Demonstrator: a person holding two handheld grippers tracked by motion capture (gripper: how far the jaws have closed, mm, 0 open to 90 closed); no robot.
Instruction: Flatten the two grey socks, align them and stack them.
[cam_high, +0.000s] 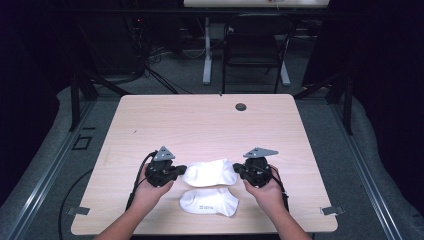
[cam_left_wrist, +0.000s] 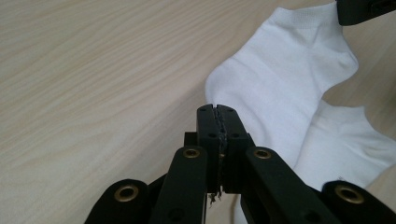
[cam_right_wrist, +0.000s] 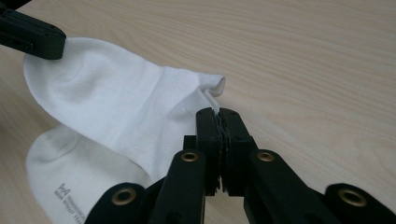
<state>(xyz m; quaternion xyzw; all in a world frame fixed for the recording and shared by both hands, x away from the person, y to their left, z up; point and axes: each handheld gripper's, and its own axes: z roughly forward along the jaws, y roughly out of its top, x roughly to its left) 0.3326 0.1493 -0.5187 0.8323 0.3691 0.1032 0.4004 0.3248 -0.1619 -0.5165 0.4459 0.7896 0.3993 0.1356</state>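
Nearest the high camera, my forearms enter from the bottom edge, and between them lies the second sock (cam_high: 209, 202), flat on the counter (cam_high: 200, 120), close to the near edge, small grey print on its near side.

Just behind it, the held sock (cam_high: 209, 172), white, stretched between my two grippers. Long axis runs left to right across the counter, parallel to the near edge. Left gripper (cam_high: 179, 170) clenched on its left end; right gripper (cam_high: 237, 171) clenched on its right end. In the right gripper view the ribbed cuff edge bunches at my jaws, so the cuff points right and the toe left. In the left gripper view the jaws press together on the fabric, and the sock (cam_left_wrist: 280, 74) runs away toward the other gripper at top right.

Held sock overlaps the far edge of the second sock in both gripper views.

Surroundings: small dark round grommet (cam_high: 241, 106) near the counter's far edge, well apart. Black chair (cam_high: 252, 45) and white desk leg (cam_high: 207, 50) on the floor beyond. Nothing stands between grippers and socks.
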